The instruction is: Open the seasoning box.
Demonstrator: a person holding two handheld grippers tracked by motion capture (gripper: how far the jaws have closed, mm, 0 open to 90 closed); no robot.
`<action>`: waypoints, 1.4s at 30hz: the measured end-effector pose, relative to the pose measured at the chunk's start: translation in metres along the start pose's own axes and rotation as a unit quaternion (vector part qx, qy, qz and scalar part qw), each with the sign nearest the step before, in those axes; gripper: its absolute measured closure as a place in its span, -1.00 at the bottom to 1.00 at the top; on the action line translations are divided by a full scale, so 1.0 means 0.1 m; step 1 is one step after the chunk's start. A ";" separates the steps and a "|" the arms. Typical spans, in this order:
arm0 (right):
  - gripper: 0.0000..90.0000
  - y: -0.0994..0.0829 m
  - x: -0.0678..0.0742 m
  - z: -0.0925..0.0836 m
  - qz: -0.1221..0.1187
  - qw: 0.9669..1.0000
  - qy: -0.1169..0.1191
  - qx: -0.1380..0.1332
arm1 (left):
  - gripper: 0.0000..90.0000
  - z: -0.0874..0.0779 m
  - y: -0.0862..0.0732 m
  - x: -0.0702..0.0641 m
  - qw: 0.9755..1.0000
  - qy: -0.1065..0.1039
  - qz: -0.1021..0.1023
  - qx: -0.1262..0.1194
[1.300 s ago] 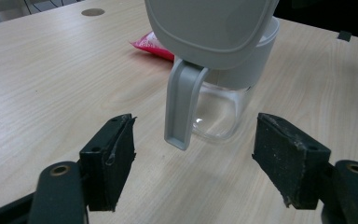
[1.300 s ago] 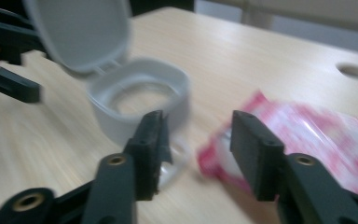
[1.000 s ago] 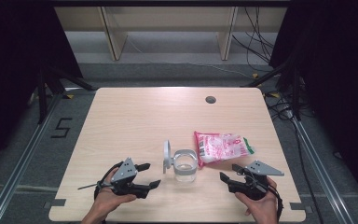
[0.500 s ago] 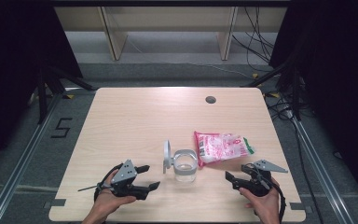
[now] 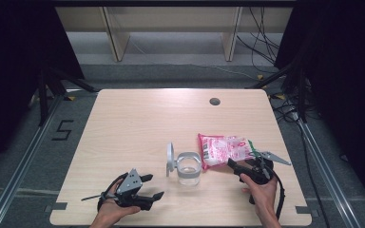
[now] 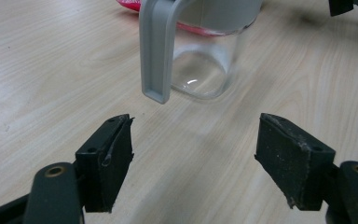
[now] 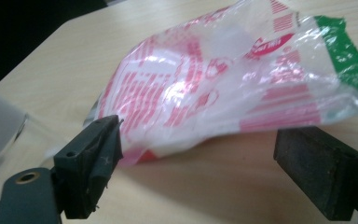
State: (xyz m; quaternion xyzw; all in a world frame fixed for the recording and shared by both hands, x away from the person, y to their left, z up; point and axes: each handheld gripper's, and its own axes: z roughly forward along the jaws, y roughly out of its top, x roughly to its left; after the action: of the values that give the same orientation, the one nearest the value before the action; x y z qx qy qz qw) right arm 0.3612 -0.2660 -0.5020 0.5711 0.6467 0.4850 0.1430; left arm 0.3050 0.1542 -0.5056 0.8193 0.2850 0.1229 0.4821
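Two pairs of tongs work at the near edge of the pale wooden tabletop, and the landmark between them is the clear glass jar with a grey hinged lid. Nearest the person, the left tongs lie low, to the near left of the jar, jaws spread wide with nothing between them. In the left gripper view those tongs face the jar, whose grey lid arm hangs down on its near side, just beyond the pads and apart from them; bare wood lies between.

To the near right of the jar, the right tongs are held in the person's hand, and their jaws have just been opening. In the right gripper view they stand spread, with the near edge of the crinkled clear plastic packet printed in pink and red with a green end lying just past them; the pads do not press on it. The packet lies flat on the tabletop, just right of the jar and slightly behind it, close to its wall.

Well beyond the jar, near the far edge, sits a small dark round grommet. Past the tabletop stand light wooden shelf legs, with black cables trailing on the grey floor.
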 end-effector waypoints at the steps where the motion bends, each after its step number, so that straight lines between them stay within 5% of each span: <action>1: -0.65 0.02 -0.01 0.06 0.013 1.000 -0.008 -0.011 | -0.41 0.00 -0.02 0.01 1.000 -0.001 -0.012 -0.004; 3: -0.68 0.03 -0.03 0.09 0.012 1.000 -0.016 -0.010 | -0.41 0.00 -0.02 0.02 1.000 -0.001 -0.009 -0.002; 5: -0.65 0.04 0.02 0.14 0.077 0.997 -0.015 0.001 | -0.41 -0.01 -0.03 0.04 1.000 0.000 -0.010 0.000; 8: -0.63 0.05 0.01 0.18 0.082 0.996 -0.020 -0.002 | -0.41 -0.01 -0.04 0.03 1.000 -0.003 -0.015 -0.002; 11: -0.45 0.07 -0.03 0.22 0.059 0.998 -0.037 -0.011 | -0.41 0.00 -0.04 0.04 1.000 -0.002 -0.013 -0.002; 13: -0.16 0.08 0.02 0.23 0.113 0.993 -0.034 -0.001 | -0.41 0.01 -0.05 0.04 1.000 -0.004 -0.014 0.001; 16: -0.02 0.09 -0.01 0.27 0.088 0.996 -0.024 -0.010 | -0.41 0.01 -0.05 0.04 1.000 -0.005 -0.013 0.001; 17: 0.15 0.10 -0.10 0.29 0.020 0.999 -0.023 -0.016 | -0.41 0.01 -0.05 0.04 1.000 -0.005 -0.016 0.002; 18: 0.32 0.11 -0.08 0.31 0.003 1.000 -0.029 -0.008 | -0.41 0.02 -0.06 0.04 1.000 -0.005 -0.017 0.000; 23: 0.68 0.10 0.00 0.30 -0.007 0.999 -0.038 0.002 | -0.40 0.01 -0.05 0.05 1.000 -0.003 -0.016 0.001; 24: 0.74 0.11 -0.01 0.28 -0.015 0.999 -0.043 0.015 | -0.40 0.02 -0.05 0.04 1.000 -0.006 -0.018 -0.001; 25: 0.89 0.13 -0.09 0.26 -0.050 0.998 -0.036 0.005 | -0.39 0.02 -0.06 0.03 1.000 -0.007 -0.022 -0.004; 26: 0.89 0.13 -0.09 0.26 -0.050 0.998 -0.036 0.005 | -0.39 0.00 -0.06 0.06 1.000 -0.003 -0.006 0.006; 28: 0.99 0.14 -0.13 0.22 -0.058 0.998 -0.032 0.001 | -0.39 0.00 -0.05 0.06 1.000 -0.008 -0.009 0.003; 35: 1.00 0.12 -0.12 0.01 -0.121 0.991 -0.037 0.034 | -0.39 -0.01 -0.05 0.07 1.000 -0.005 -0.014 0.003; 38: 1.00 0.10 -0.14 -0.09 -0.127 0.990 -0.038 0.037 | -0.39 -0.01 -0.05 0.06 1.000 -0.003 -0.018 -0.001; 42: 1.00 -0.03 -0.26 -0.45 -0.129 0.991 -0.023 0.042 | -0.39 -0.02 -0.04 0.07 1.000 -0.010 -0.021 -0.003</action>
State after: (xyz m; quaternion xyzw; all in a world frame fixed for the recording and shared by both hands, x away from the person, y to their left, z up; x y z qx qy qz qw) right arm 0.3345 -0.3096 -0.4922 0.4998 0.7312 0.4214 0.1950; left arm 0.3087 0.1612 -0.5090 0.8125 0.2973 0.1055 0.4902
